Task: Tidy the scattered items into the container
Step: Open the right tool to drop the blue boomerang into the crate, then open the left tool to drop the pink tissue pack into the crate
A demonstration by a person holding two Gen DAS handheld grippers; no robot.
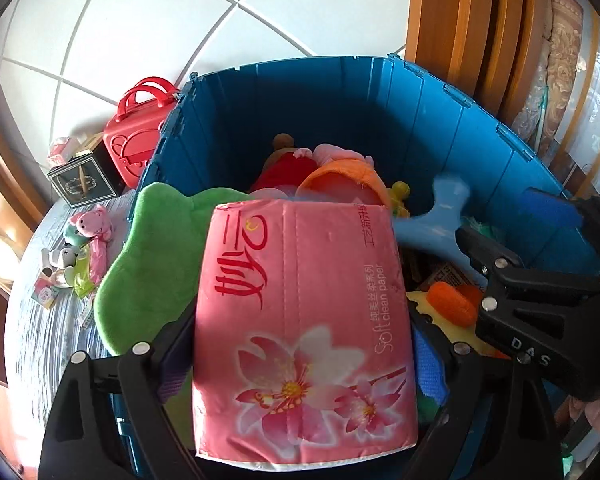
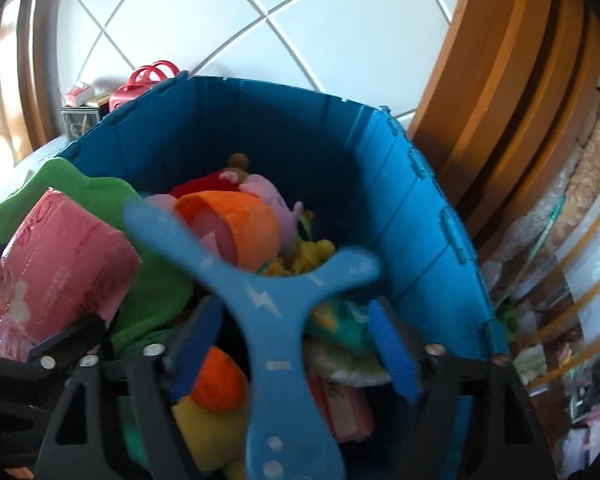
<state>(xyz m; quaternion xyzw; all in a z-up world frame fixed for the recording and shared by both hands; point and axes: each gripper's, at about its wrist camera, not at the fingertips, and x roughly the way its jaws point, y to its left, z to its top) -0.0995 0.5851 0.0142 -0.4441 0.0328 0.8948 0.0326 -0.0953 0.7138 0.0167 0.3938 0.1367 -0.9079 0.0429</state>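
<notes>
Slingshot [image 2: 276, 320] fork-end toward bin [image 2: 400, 208], between parted right hand-held gripper [image 2: 296, 344] pads.

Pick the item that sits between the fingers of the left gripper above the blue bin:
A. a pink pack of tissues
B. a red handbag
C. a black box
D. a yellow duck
A. In the left wrist view the pink pack of tissues fills the space between the left gripper fingers, over the blue bin, while the red handbag stands outside it on the table.
</notes>
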